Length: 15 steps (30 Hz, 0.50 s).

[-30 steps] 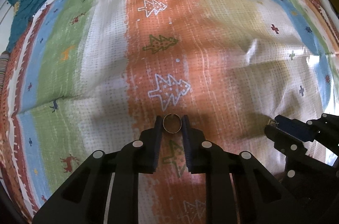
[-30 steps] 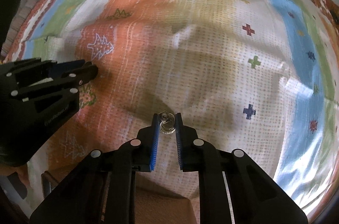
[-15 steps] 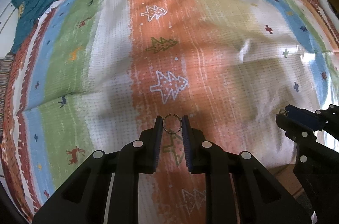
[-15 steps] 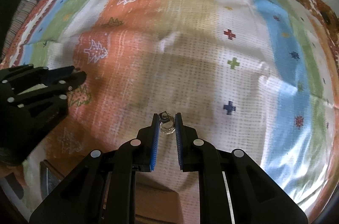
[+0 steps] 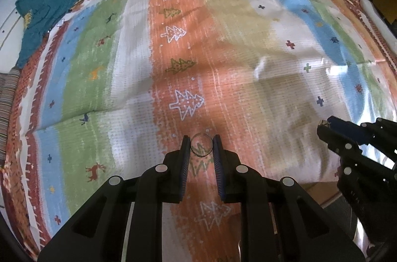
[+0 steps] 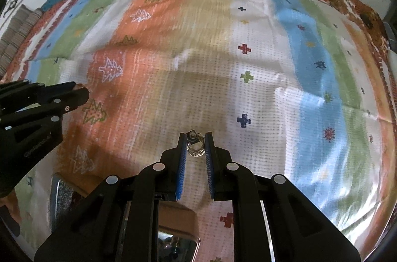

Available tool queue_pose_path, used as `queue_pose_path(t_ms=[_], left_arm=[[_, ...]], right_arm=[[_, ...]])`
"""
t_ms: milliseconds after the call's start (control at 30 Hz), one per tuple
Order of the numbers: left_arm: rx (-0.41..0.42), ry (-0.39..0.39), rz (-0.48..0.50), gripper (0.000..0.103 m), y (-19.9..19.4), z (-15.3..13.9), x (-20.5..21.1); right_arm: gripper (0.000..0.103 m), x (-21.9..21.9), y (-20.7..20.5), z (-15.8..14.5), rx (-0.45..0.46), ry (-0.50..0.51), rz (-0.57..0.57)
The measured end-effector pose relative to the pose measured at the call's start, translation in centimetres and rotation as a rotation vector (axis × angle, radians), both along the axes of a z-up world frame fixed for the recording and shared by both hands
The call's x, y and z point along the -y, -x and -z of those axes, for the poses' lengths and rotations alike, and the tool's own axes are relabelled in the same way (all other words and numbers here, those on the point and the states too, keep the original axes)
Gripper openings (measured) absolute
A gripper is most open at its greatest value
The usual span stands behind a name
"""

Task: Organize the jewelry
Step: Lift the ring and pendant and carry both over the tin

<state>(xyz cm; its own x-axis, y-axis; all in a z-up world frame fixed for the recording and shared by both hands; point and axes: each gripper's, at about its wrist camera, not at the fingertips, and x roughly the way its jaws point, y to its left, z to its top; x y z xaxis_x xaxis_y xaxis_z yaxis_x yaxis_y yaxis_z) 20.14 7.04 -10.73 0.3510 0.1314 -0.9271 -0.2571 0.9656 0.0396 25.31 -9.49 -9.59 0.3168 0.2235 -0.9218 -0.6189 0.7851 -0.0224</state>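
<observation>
Both claws level, side by side: left claw, right claw

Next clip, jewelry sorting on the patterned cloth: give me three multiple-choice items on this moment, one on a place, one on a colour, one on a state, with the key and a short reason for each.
1. Where does the teal garment lie in the left wrist view?
A. far left corner of the cloth
B. under the right gripper
C. between the left fingers

2. What colour is the stripe of the patterned cloth directly beyond the left gripper?
A. blue
B. orange
C. green

3. What is the state of the right gripper?
A. wide open and empty
B. shut on a cable
C. shut on a studded ring

Key: 1 A, the garment sits at the upper left edge, far from both grippers. 2 B, the thin ring is held over the orange stripe with tree motifs. 3 C, the studded ring is pinched between the blue pads.
</observation>
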Motion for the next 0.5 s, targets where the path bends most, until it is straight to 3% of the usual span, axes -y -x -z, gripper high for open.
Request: queue_pose_path(t_ms=[500], left_arm=[[0.082,-0.003,-0.002,0.018,2.5,-3.5,1.1]], right_arm=[[0.016,1.2,2.5,-2.6,0.110,-0.061,-0.020]])
